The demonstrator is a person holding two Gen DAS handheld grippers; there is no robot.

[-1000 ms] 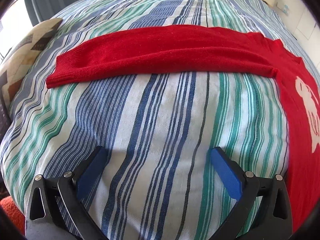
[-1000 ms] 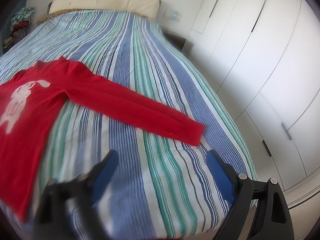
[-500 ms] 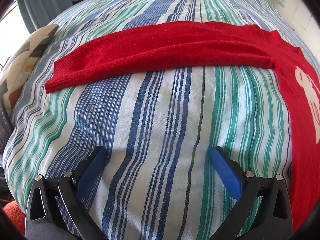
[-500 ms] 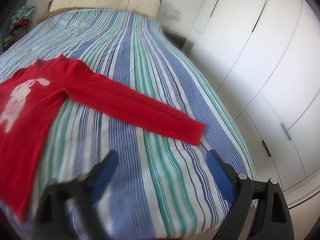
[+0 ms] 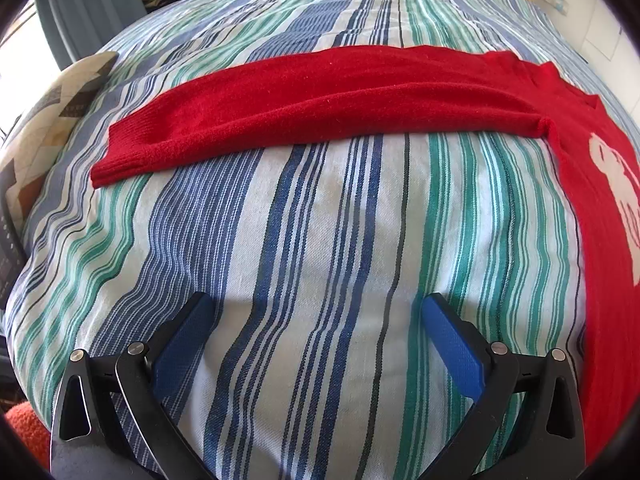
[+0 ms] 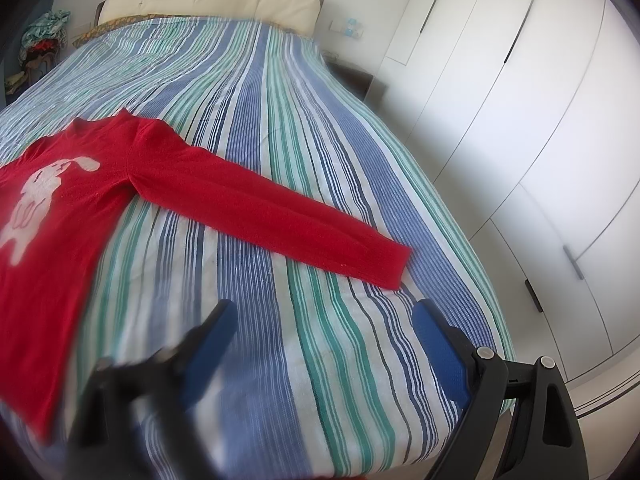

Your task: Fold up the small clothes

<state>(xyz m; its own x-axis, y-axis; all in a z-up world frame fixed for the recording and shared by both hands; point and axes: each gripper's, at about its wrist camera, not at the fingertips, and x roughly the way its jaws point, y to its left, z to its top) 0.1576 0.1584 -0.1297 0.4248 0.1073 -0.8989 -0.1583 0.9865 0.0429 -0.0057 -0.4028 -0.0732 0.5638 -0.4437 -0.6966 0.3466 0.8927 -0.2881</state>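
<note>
right tool [image 6: 324, 320] wide apart, empty, left finger blurred | red sweater [image 6: 80, 200] flat on striped bed [image 6: 320, 128]

A wide bed covered by a blue, green and white striped cotton spread [image 6: 304, 128] fills the room. At its far end stands a cream padded headboard [image 6: 208, 4]. Tall white wardrobe doors with slim dark handles [image 6: 520, 92] line the wall beside it, and a dark bedside table [image 6: 356, 78] sits in the corner. A heap of mixed clothes [image 6: 40, 40] lies past the bed's other side. A beige cushion with a dark geometric pattern [image 5: 52, 120] rests near a grey-blue curtain [image 5: 92, 12] lit by daylight.
</note>
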